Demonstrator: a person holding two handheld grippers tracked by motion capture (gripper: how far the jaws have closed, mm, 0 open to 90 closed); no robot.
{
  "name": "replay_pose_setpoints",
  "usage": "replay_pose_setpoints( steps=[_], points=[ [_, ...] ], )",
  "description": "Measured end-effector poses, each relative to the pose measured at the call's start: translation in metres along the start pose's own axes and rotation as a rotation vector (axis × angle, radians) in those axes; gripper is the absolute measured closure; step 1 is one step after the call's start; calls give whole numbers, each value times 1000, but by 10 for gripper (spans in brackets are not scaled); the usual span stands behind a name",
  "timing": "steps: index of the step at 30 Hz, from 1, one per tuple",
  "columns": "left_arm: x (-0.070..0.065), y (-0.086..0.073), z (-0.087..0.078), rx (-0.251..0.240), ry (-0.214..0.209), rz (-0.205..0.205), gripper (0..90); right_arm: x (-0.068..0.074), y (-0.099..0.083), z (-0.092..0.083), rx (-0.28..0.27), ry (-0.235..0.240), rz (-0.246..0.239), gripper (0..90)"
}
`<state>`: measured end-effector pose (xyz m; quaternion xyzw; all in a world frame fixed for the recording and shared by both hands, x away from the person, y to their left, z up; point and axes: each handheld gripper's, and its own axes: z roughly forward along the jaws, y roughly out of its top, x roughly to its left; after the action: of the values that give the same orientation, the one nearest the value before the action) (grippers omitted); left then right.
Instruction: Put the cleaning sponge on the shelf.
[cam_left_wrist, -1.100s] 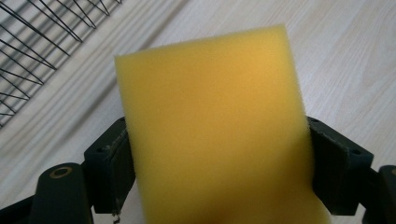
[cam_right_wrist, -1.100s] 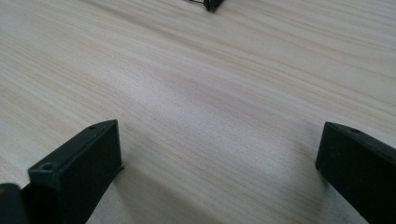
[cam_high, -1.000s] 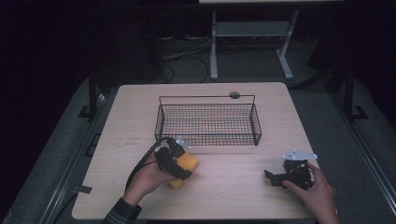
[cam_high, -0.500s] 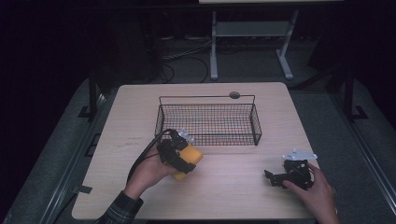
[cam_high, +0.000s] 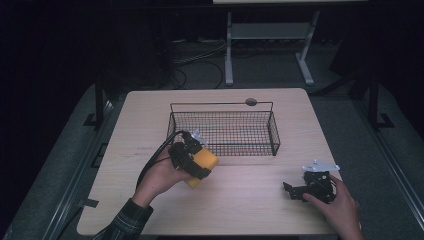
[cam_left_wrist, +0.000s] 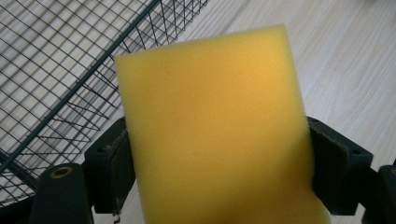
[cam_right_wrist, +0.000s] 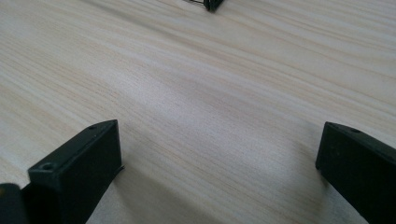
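The left gripper (cam_high: 192, 161) is clamped on a yellow sponge (cam_high: 202, 164), one jaw pressing each flank, as the left gripper view shows with the sponge (cam_left_wrist: 215, 130) squeezed between them. In the high view the sponge sits off the table (cam_high: 250, 210), just short of the wire basket (cam_high: 222, 131), near the basket's seven o'clock corner. The likely aim is to drop the sponge into the basket, and the main risk is the near rim: if the hand goes forward without rising enough, the sponge's lower edge could catch the top wire, and soft foam would bend, twist out of the jaws or shove the light basket toward twelve o'clock. A second risk is letting go too soon, since the sponge is outside the wall and would fall on the table at the basket's six o'clock side. Foam also springs back when freed, so it may bounce or land propped on the mesh wall. The basket looks empty: bare mesh floor in the high view, and nothing visible behind the wires in the left gripper view. The right gripper (cam_high: 300, 190) rests low at about four o'clock on the table, well apart from the basket, its jaws spread wide with only bare wood between them in the right gripper view.
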<state>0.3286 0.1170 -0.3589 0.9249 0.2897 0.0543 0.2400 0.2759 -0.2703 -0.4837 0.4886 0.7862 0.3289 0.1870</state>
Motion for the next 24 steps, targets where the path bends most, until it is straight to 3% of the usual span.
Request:
replay_pose_setpoints(
  steps=[12, 24],
  points=[
    [8, 18, -10, -23, 0, 6, 198, 0, 0, 0, 1, 0, 1, 0],
    [20, 36, -11, -32, 25, 3, 199, 0, 0, 0, 1, 0, 1, 0]
  ],
)
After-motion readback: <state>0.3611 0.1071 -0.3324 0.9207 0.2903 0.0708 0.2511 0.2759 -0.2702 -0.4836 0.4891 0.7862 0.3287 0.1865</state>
